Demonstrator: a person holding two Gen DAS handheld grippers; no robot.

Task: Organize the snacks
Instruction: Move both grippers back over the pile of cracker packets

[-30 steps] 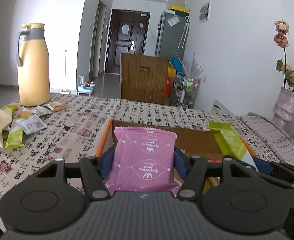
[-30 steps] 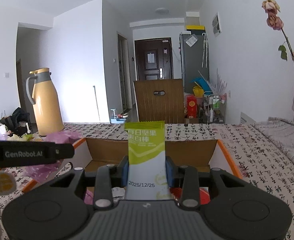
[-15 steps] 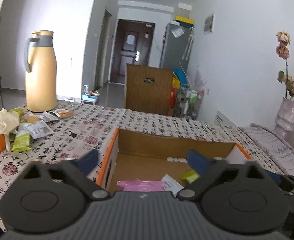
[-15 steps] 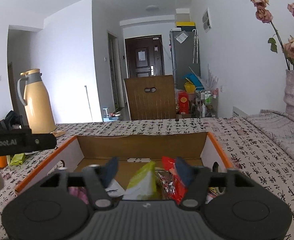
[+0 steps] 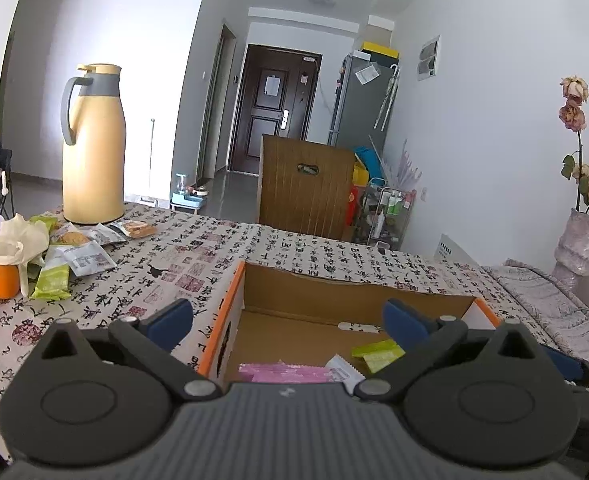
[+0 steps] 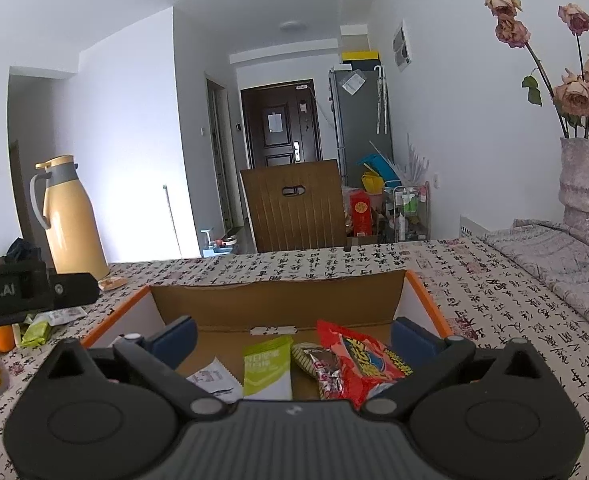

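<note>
Snacks that were clamped one second ago are now released. The left gripper [image 5: 288, 322] then held a pink packet [image 5: 284, 373], and the right gripper [image 6: 292, 336] held a green bar [image 6: 267, 366]. Now both lie inside the cardboard box [image 6: 374, 294], and both grippers stand wide apart with nothing between the pads. I judge that this pair of drops is done, so the next pickup can begin.

The box has brown walls and an orange rim, and it is open at the top. A red bag [image 6: 358, 360] lies just beside the green bar. More packets [image 5: 84, 254] wait on the table [image 5: 214, 248] near the yellow jug [image 5: 92, 144], well apart from the box.
</note>
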